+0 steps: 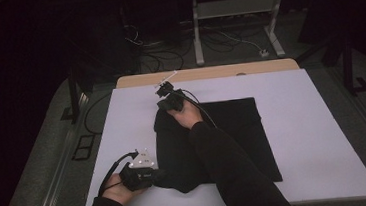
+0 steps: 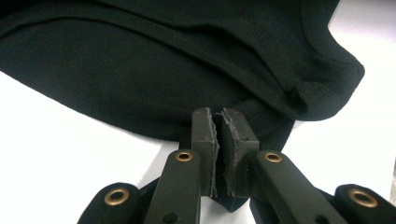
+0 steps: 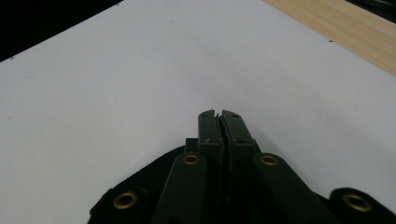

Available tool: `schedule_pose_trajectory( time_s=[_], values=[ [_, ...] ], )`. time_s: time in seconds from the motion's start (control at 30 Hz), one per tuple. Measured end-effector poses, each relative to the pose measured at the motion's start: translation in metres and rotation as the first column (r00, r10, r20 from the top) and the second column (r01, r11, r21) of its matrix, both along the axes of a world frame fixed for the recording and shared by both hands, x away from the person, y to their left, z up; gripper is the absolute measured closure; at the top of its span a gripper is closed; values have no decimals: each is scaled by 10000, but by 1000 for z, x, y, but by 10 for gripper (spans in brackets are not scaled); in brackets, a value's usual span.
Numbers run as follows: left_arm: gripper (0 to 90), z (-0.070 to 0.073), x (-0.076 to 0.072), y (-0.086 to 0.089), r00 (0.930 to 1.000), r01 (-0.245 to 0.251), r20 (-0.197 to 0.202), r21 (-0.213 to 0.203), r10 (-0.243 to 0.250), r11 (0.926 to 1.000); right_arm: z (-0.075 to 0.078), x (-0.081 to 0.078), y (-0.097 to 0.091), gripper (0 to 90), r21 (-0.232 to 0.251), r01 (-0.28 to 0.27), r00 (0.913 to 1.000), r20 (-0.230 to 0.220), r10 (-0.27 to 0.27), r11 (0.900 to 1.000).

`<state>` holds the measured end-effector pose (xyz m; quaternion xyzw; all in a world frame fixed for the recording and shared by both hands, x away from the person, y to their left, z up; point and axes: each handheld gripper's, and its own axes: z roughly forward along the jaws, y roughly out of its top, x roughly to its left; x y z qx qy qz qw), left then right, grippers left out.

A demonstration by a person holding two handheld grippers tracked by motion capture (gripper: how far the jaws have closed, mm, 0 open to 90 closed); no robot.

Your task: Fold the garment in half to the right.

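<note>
Black garment point(image 1: 224, 139) spread flat on the white sheet point(image 1: 324, 136) over the table, filling the middle and reaching toward 6 o'clock; folded edge along its 9 o'clock side. Left gripper point(image 1: 158, 175) at about 7 o'clock in the high view, held in the left hand point(image 1: 116, 189), jaws pointing toward 3 o'clock and clamped on the garment's near left corner; in the left gripper view point(image 2: 218, 122) pads pressed nearly together with a thin fold of black cloth point(image 2: 187, 60) pinched between them and more cloth bunched beyond toward 12 o'clock. Right gripper point(image 1: 163, 103) at the garment's far left corner, around 11 o'clock from the cloth's centre, right hand point(image 1: 188, 113) behind it and the dark sleeve point(image 1: 231, 164) lying across the fabric; in the right gripper view point(image 3: 219, 116) jaws clenched tight, black cloth gathered under and between them at 6 o'clock, bare white sheet ahead, strip of wooden table edge point(image 3: 345, 28) at 2 o'clock.
</note>
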<state>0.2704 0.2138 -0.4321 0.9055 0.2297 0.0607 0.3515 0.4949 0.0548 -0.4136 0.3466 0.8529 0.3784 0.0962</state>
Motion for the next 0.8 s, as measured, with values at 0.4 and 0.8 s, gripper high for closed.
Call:
schedule_pose_trajectory(
  time_s=[0.4, 0.8],
  values=[
    [824, 7, -1, -3, 9997, -232, 45, -702, 236, 9973, 12, -10, -22, 860, 346, 55, 9999, 136, -60, 9994],
    [829, 15, -3, -10, 9997, -71, 218, -1297, 100, 9915, 13, -23, -52, 860, 721, 481, 9985, 216, -498, 9962]
  ],
)
